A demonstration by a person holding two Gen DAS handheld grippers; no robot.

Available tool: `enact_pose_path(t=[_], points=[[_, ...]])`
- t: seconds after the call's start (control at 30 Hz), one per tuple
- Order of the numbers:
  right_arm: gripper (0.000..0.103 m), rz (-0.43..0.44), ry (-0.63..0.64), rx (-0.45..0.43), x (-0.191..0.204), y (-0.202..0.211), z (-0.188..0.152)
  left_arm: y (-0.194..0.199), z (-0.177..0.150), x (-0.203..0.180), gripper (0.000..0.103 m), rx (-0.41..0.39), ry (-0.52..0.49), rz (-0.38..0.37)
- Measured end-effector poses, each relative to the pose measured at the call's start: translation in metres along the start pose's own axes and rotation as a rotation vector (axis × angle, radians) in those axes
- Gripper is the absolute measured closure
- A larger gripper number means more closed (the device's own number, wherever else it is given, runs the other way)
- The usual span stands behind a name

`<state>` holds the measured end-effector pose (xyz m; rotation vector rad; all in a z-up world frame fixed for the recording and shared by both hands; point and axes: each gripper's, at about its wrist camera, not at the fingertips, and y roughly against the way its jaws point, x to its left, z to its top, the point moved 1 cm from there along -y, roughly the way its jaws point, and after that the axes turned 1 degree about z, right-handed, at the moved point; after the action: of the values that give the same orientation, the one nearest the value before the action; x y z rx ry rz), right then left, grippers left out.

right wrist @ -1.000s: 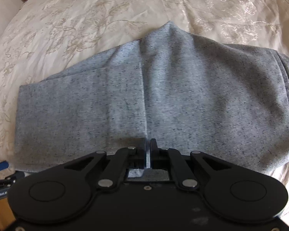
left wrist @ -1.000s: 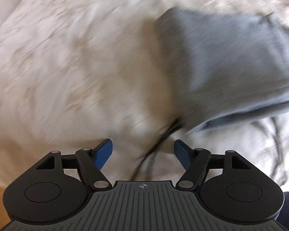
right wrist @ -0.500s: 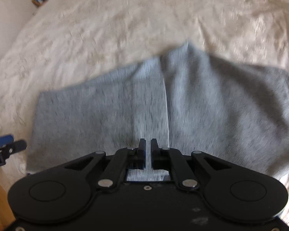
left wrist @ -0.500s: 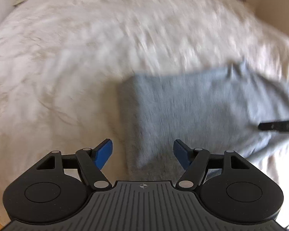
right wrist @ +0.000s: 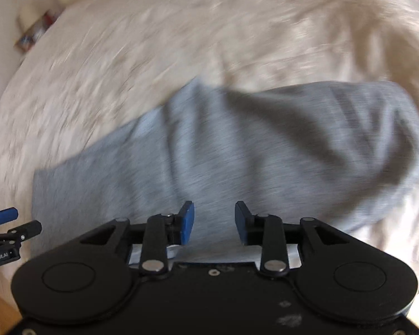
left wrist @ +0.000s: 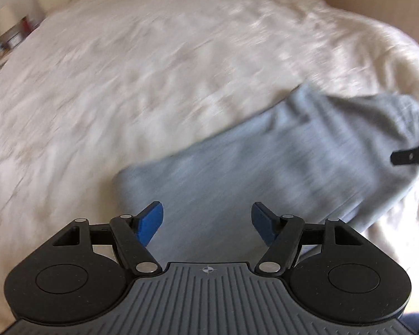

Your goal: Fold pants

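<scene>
Folded grey sweatpants (right wrist: pixel 237 153) lie on the cream bedspread (right wrist: pixel 181 28). Right claw (right wrist: pixel 214 220), jaws just opening, holds nothing; left claw (left wrist: pixel 206 220) stands apart, empty. Release step; next, probably another fold or smoothing. Right view shows the whole bundle; left view, toward three o'clock.
</scene>
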<state>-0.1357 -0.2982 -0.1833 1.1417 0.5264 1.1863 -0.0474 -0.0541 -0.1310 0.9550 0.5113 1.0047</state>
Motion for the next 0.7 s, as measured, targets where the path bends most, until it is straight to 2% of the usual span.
enact_pose_path(t=[0.07, 0.23, 0.37, 0.5, 0.57, 0.6, 0.7], points=[[0.059, -0.029, -0.027, -0.015, -0.026, 0.007, 0.002, -0.009, 0.014, -0.026, 0.034, -0.010, -0.017, -0.028], [0.057, -0.115, -0.079, -0.052, -0.101, 0.024, 0.013, -0.038, 0.035, -0.084, 0.034, -0.006, -0.097, -0.047], [0.056, -0.151, -0.117, -0.101, -0.152, 0.035, 0.029, -0.076, 0.036, -0.100, 0.034, 0.057, -0.097, -0.012], [0.051, -0.154, -0.156, -0.114, -0.187, 0.021, 0.048, -0.110, 0.034, -0.098, 0.032, 0.155, -0.062, 0.011], [0.033, -0.132, -0.180, -0.090, -0.199, 0.009, 0.054, -0.115, 0.037, -0.099, 0.030, 0.165, -0.054, 0.017], [0.030, -0.122, -0.203, -0.068, -0.205, 0.001, 0.057, -0.115, 0.037, -0.099, 0.030, 0.170, -0.053, 0.021], [0.029, -0.089, -0.264, -0.021, -0.222, -0.010, 0.054, -0.113, 0.039, -0.103, 0.029, 0.180, -0.057, 0.035]])
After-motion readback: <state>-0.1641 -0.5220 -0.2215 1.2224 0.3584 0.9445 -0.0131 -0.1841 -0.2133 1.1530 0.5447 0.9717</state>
